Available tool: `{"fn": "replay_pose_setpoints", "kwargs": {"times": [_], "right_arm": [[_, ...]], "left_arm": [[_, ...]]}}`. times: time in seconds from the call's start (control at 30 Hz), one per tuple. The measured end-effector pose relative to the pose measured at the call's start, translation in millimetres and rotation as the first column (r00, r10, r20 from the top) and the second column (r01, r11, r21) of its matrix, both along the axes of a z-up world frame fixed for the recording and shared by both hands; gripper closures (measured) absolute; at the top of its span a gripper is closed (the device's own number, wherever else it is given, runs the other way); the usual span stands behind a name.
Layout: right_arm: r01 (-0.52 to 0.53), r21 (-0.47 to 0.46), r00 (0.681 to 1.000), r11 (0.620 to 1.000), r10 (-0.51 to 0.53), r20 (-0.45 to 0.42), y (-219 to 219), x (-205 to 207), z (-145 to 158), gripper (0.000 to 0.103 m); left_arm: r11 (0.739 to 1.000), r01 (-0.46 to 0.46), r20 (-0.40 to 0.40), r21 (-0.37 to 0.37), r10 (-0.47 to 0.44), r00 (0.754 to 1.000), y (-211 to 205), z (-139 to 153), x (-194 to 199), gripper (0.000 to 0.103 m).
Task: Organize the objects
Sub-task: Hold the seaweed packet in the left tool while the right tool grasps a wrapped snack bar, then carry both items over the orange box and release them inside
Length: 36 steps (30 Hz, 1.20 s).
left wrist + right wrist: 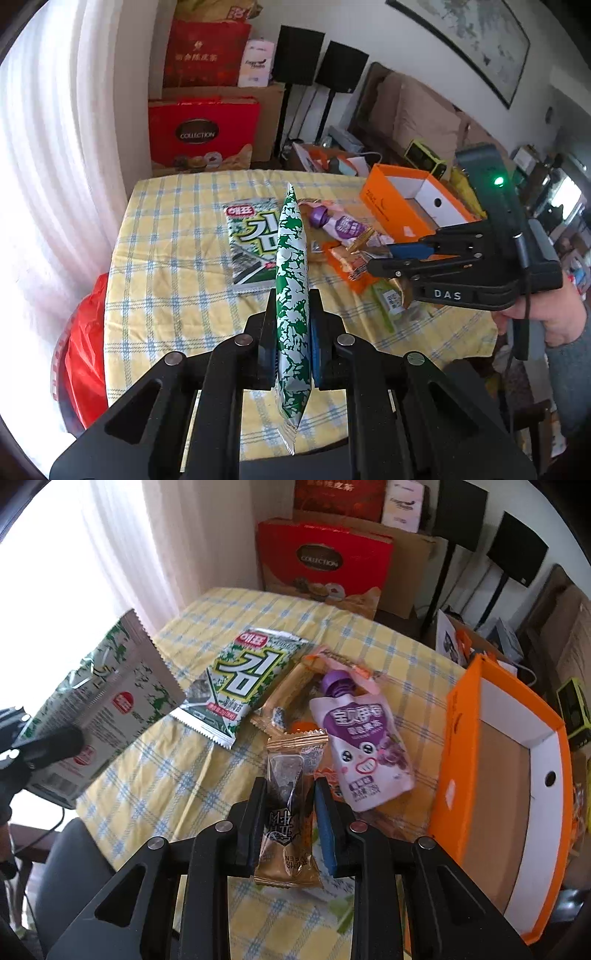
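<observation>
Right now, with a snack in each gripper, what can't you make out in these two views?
- Orange cardboard box: the floor's near end is cut off by the right wrist frame edge; only a corner shows in the left.
- Snacks under the purple fruit pouch: covered, right wrist view.
- Gold-wrapped snack in the right gripper: its label is upside down and partly behind the fingers.
- Green-and-white seaweed packet in the left gripper: edge-on in the left wrist view.

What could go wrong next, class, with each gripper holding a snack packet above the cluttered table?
1. The left gripper pinches the green seaweed packet by its thin edge; it may slip or twist.
2. The right gripper holds the gold snack packet low over the purple pouch; it might snag it.
3. Swinging toward the orange box, the packets could catch its wall.
</observation>
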State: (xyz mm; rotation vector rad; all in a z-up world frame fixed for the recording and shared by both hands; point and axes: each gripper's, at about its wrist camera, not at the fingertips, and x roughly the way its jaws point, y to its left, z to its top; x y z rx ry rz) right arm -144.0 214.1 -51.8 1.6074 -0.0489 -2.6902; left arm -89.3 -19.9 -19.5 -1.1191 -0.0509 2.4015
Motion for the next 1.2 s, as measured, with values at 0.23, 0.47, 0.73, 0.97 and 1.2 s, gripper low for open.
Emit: {"fn": "replay_pose_setpoints", "kwargs": {"times": [0.23,0.47,0.73,0.97,1.2], "right_arm": [[0.044,-0.018,0.998,0.999,-0.045,-0.045,21,19,25,0.078],[0.104,-0.016,0.991,0.994,-0.105,-0.08,49,42,47,0.078],[0.193,-0.022,0.973,0.981,-0.195,-0.126,84,72,63,0.078],[0.272,-0.028,0.945,0.962,-0.272,-0.18,106,94,76,0.078],[0.324,-0.031,0.923,0.946,-0.323,-0.208,126,112,83,0.078]], "left_arm": [[0.999,0.045,-0.028,-0.01,-0.045,0.999,29,18,2,0.091],[0.995,0.091,-0.057,-0.027,-0.093,0.994,68,34,4,0.091],[0.994,0.096,-0.071,-0.053,-0.099,0.992,111,45,0,0.091],[0.995,0.08,-0.067,-0.065,-0.085,0.994,143,52,-5,0.091],[0.991,0.113,-0.056,-0.066,-0.117,0.992,186,56,-8,0.091]]}}
